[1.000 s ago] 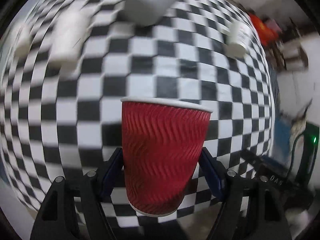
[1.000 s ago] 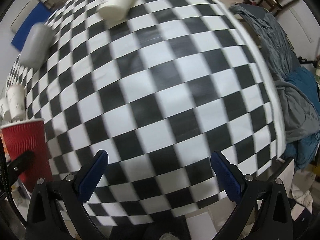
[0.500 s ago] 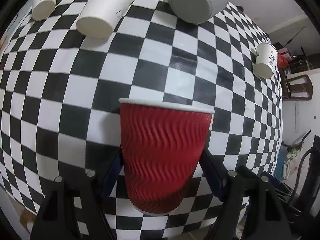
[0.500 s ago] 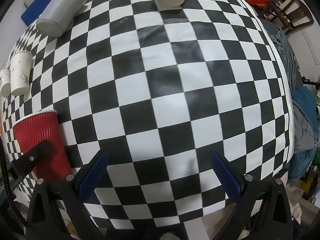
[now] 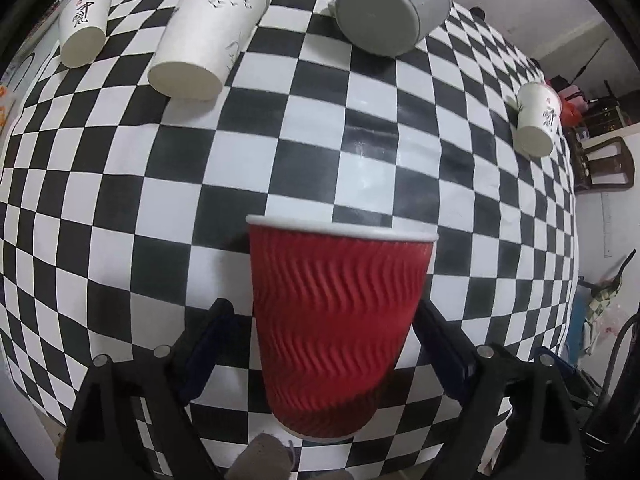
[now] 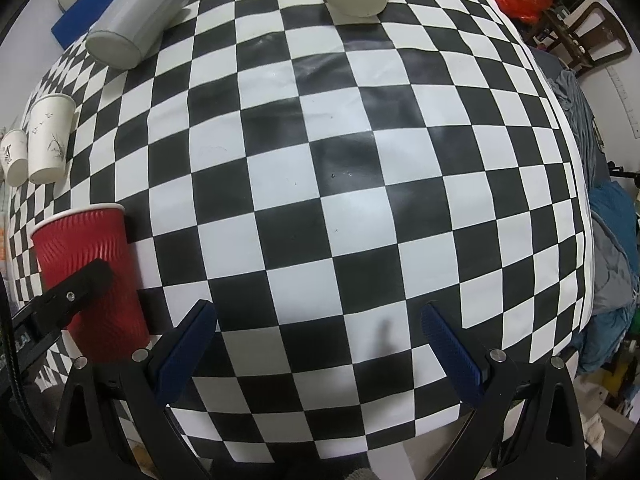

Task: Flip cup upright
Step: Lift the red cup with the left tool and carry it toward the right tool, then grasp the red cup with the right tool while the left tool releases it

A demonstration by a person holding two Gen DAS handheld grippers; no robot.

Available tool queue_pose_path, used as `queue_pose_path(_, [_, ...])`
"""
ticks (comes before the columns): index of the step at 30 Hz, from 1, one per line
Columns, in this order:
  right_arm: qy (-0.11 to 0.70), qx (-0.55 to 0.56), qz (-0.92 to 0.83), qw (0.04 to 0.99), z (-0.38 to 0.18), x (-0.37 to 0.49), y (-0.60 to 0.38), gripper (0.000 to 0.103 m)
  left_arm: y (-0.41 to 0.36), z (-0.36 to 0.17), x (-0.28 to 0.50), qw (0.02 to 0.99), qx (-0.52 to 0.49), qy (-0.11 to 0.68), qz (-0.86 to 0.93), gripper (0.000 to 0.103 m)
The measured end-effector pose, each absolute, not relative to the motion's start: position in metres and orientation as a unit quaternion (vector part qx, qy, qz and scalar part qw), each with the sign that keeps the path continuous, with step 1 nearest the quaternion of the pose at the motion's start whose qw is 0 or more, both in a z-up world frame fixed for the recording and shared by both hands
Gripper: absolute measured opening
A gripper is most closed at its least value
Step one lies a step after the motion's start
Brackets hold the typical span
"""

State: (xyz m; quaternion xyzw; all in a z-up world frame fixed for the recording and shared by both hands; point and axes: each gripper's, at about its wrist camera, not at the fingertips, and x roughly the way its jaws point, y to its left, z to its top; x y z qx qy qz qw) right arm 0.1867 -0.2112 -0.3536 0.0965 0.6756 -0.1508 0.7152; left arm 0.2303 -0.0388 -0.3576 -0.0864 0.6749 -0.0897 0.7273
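A red ribbed paper cup (image 5: 336,320) stands upright, rim up, on the checkered tablecloth (image 5: 304,144) between the fingers of my left gripper (image 5: 324,332). There is a visible gap on the left side between the pad and the cup; the jaws look open around it. The cup also shows in the right wrist view (image 6: 92,276) at the far left with a left finger (image 6: 76,292) beside it. My right gripper (image 6: 320,348) is open and empty above the table's near edge.
Several cups stand upside down at the back: two white paper cups (image 5: 208,36) (image 5: 82,26), a grey cup (image 5: 388,12) and another white cup (image 5: 538,118) at the right. Blue-grey cloth (image 6: 612,248) lies off the table's right edge.
The left gripper's jaws have widened slightly around the red cup, with a gap showing on the left. Both views have steadied; the right gripper has barely moved.
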Motion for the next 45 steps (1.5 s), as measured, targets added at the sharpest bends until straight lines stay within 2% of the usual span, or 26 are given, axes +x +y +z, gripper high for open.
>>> queue_pose_path(5, [0.667, 0.11, -0.143, 0.723, -0.339, 0.181, -0.215, 0.103, -0.037, -0.339, 0.228, 0.739, -0.092, 0.661, -0.097, 0.092])
queue_pose_path(10, [0.657, 0.12, -0.123, 0.734, -0.316, 0.173, -0.208, 0.103, -0.021, -0.293, 0.216, 0.78, -0.081, 0.611, -0.108, 0.092])
queue_pose_path(16, [0.645, 0.106, -0.088, 0.752, -0.283, 0.177, -0.178, 0.103, 0.014, -0.257, 0.196, 0.838, 0.012, 0.543, -0.054, 0.095])
queue_pose_path(17, [0.644, 0.101, -0.083, 0.753, -0.279, 0.178, -0.167, 0.103, 0.019, -0.257, 0.195, 0.842, 0.025, 0.538, -0.045, 0.097])
queue_pose_path(27, [0.657, 0.058, -0.035, 0.751, -0.293, 0.213, -0.082, 0.103, 0.085, -0.291, 0.2, 0.825, 0.04, 0.562, 0.039, 0.098])
queue_pose_path(45, [0.766, 0.087, 0.005, 0.637, -0.391, 0.275, -0.075, 0.103, 0.105, -0.352, 0.216, 0.782, -0.001, 0.622, 0.046, 0.098])
